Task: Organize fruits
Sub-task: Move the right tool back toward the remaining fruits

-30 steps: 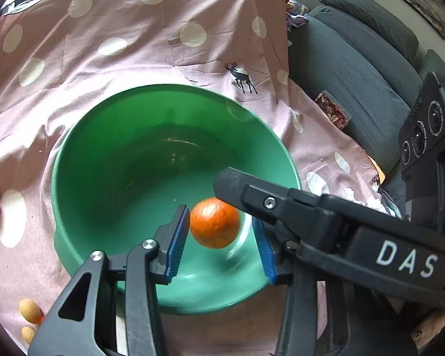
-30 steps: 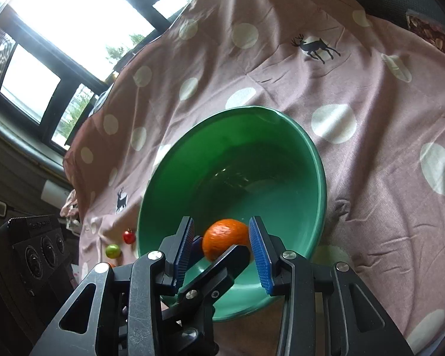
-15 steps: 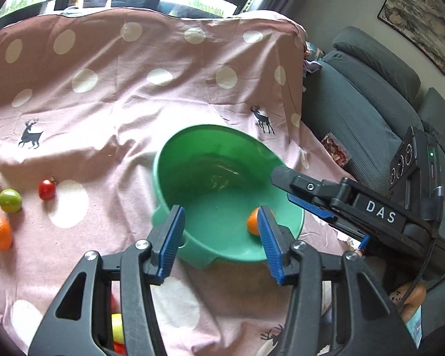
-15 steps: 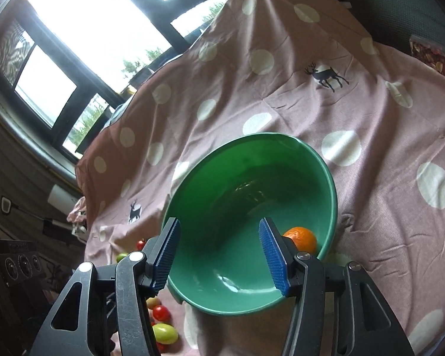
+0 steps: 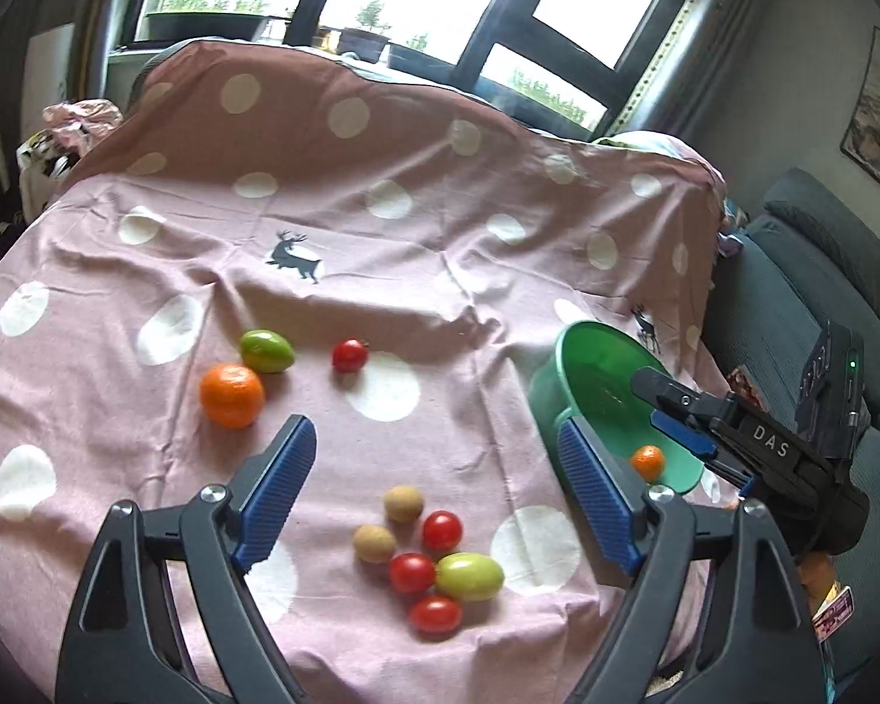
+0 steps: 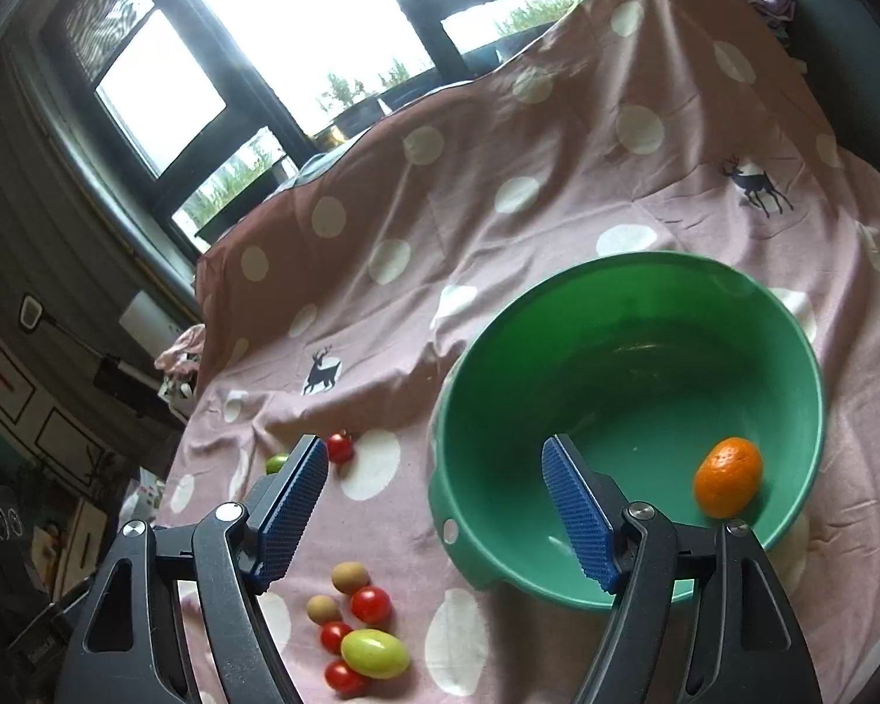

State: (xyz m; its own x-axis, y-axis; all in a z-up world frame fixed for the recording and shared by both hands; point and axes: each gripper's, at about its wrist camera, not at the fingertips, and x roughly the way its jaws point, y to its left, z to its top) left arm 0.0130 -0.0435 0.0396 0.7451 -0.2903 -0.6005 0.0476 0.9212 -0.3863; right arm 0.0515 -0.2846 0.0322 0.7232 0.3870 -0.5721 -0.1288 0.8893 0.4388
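A green bowl stands on the pink dotted cloth and holds one orange; both show in the left wrist view, the bowl and the orange. My left gripper is open and empty above a cluster of red tomatoes, a green fruit and two brown fruits. A second orange, a green fruit and a tomato lie farther left. My right gripper is open and empty over the bowl's near rim.
A grey sofa stands right of the table. Windows run along the back. The cloth drapes over the table's far edge. The right gripper's body hangs beside the bowl in the left wrist view.
The orange dropped into the bowl and lies near its rim. Both grippers have opened, pulled back and risen; the left has swung leftward over the loose fruit.
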